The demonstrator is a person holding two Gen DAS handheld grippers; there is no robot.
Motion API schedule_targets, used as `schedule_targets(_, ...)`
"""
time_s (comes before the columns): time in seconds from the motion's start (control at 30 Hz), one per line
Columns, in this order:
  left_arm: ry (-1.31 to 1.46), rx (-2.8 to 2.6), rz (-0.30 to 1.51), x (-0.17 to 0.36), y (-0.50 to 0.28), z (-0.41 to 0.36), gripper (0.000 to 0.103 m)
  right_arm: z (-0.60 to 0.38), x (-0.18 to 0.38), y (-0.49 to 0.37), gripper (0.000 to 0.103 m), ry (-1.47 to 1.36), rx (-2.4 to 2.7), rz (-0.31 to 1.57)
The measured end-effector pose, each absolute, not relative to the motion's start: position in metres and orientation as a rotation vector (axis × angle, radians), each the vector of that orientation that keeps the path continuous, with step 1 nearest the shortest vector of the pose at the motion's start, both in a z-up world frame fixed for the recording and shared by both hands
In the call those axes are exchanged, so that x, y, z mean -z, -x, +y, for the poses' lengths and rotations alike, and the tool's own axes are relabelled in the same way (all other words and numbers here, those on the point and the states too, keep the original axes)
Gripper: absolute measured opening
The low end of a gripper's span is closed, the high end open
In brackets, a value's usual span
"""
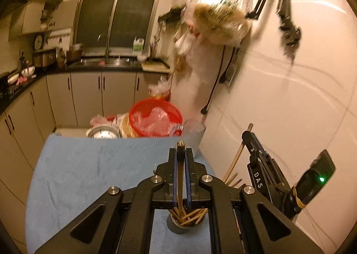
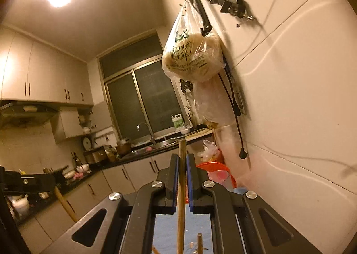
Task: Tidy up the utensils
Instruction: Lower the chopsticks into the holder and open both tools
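Note:
My left gripper (image 1: pixel 181 150) is shut on a wooden chopstick (image 1: pixel 180 175) that stands upright, its lower end among several chopsticks in a grey cup (image 1: pixel 186 223) on the blue cloth (image 1: pixel 89 175). My right gripper (image 2: pixel 182 157) is shut on another wooden chopstick (image 2: pixel 181 198), held upright above the cloth. The right gripper also shows in the left wrist view (image 1: pixel 247 134), to the right of the cup near the wall, with its chopstick (image 1: pixel 236 155) slanting down. The left gripper shows at the left edge of the right wrist view (image 2: pixel 48 173) with its chopstick (image 2: pixel 64 203).
A red basket (image 1: pixel 156 117), a metal pot (image 1: pixel 102 134) and a clear jug (image 1: pixel 191 133) stand beyond the cloth's far edge. The white tiled wall (image 1: pixel 290 97) is close on the right, with a hanging plastic bag (image 2: pixel 191 57) and a cable (image 2: pixel 236 115).

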State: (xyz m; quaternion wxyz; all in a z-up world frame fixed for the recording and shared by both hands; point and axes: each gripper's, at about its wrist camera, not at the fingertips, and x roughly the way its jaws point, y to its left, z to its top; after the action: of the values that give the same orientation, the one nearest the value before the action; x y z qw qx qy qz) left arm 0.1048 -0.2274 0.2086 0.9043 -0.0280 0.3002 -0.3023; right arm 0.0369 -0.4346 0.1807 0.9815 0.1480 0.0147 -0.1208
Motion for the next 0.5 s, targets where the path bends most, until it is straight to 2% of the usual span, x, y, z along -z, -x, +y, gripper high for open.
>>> schedule_targets(0.5, -0.010, 0.610, 0.719, -0.158, -0.109, -0.244, 0.007, -0.429, -0.142, -0.026, 0.009, -0.230, 0.188, 0.152)
